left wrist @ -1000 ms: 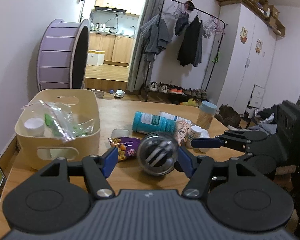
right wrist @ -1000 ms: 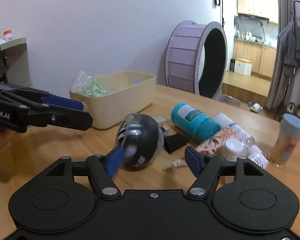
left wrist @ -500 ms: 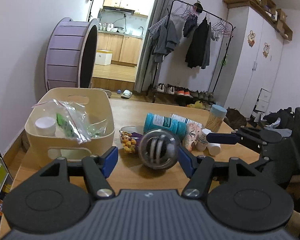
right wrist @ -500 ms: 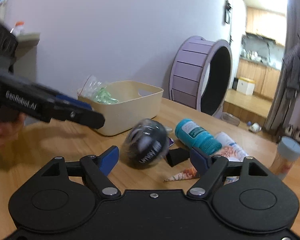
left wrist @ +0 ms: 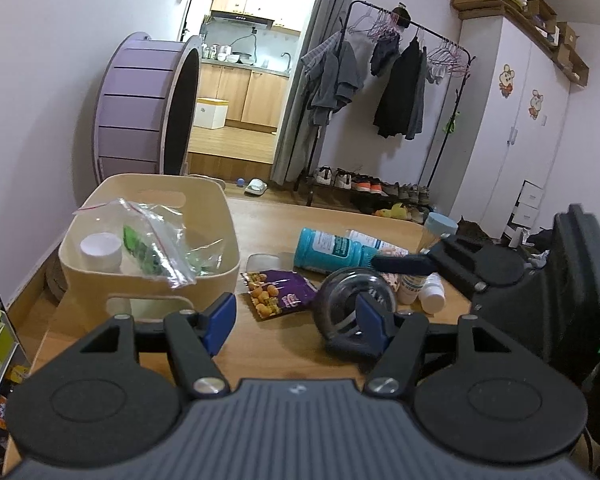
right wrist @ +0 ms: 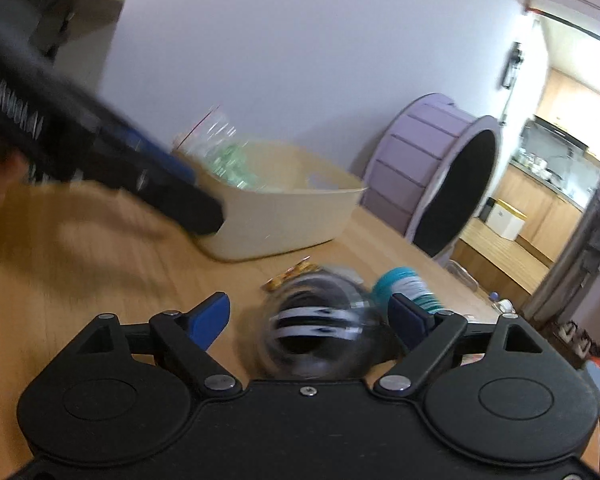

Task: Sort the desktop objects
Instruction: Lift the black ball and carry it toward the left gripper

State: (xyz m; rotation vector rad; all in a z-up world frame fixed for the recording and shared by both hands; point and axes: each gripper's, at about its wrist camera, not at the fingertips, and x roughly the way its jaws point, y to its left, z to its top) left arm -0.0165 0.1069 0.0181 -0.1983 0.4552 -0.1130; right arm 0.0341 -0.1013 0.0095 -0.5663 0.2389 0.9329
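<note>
The ball (right wrist: 320, 326) sits on the counter (left wrist: 284, 344) between the right gripper's (right wrist: 311, 318) spread fingers, right of the bin (left wrist: 148, 268). The left gripper (left wrist: 296, 316) hangs near it, fingers spread and empty.

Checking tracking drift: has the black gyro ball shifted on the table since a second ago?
Cannot tell: both cameras moved; the ball stays right of the snack packet.
</note>
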